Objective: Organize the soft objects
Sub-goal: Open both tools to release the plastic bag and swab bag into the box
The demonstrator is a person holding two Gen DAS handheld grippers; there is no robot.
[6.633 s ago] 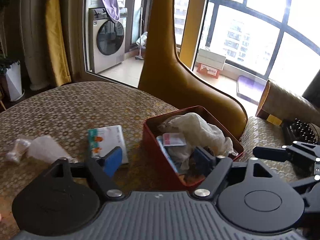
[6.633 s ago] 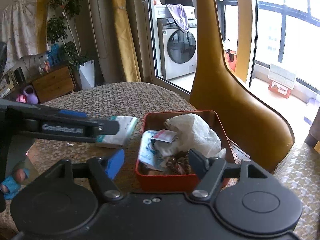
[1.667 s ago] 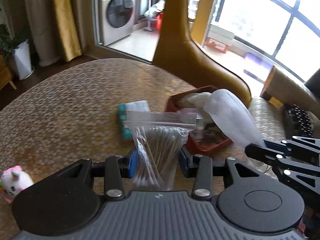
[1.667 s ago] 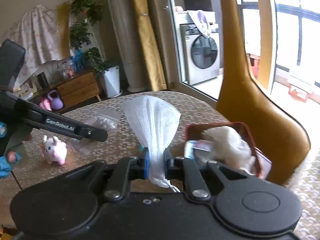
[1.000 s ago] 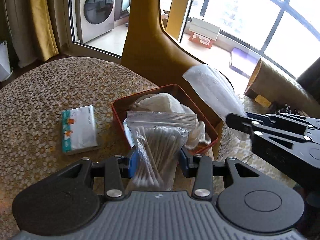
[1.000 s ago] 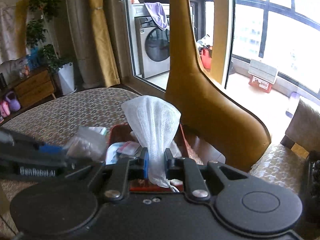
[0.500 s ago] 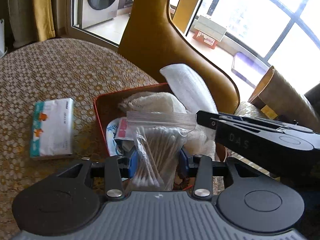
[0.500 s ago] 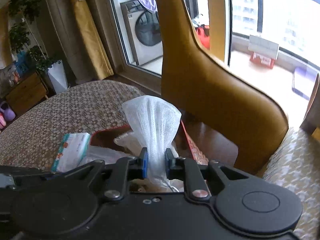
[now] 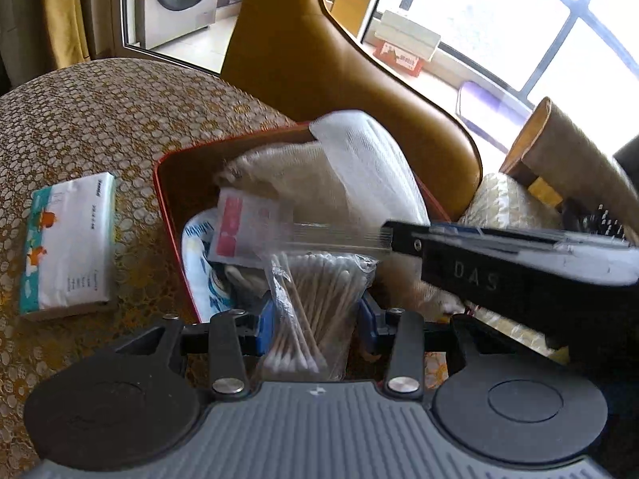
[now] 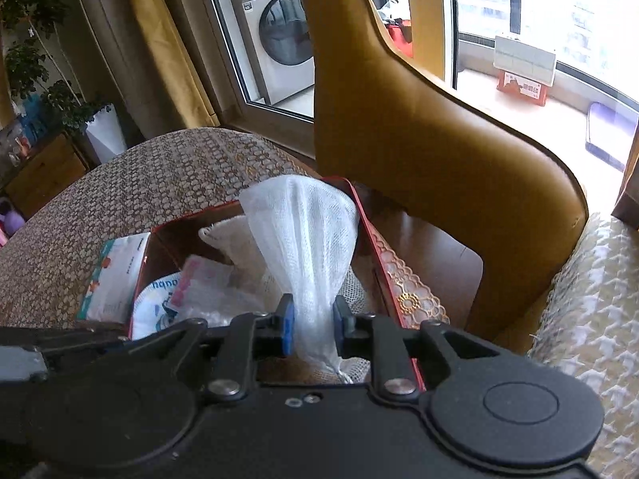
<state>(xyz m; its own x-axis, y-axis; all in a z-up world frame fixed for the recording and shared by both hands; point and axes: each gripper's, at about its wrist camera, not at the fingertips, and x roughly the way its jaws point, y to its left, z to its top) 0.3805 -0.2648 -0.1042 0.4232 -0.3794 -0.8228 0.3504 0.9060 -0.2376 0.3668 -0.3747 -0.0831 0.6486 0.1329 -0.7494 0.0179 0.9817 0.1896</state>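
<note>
My left gripper [image 9: 315, 319] is shut on a clear zip bag of cotton swabs [image 9: 315, 299] and holds it over the near end of the red box [image 9: 167, 199]. My right gripper [image 10: 313, 319] is shut on a white mesh cloth [image 10: 303, 231] and holds it over the same box [image 10: 367, 239]. The right gripper's body [image 9: 499, 267] crosses the left wrist view from the right, with the mesh cloth [image 9: 371, 171] over the box's far side. The box holds a cream cloth [image 9: 279, 175], a pink sachet [image 9: 243, 227] and a blue-and-white packet [image 9: 199, 263].
A tissue pack [image 9: 68, 251] lies on the patterned tablecloth [image 9: 100, 119] left of the box. A mustard leather chair [image 10: 419, 127] stands behind the box at the table's edge. A patterned cushion [image 10: 591, 319] is at the right.
Both grippers have moved closer to and lower over the red box, still holding their loads. The right gripper has come further across the left wrist view.
</note>
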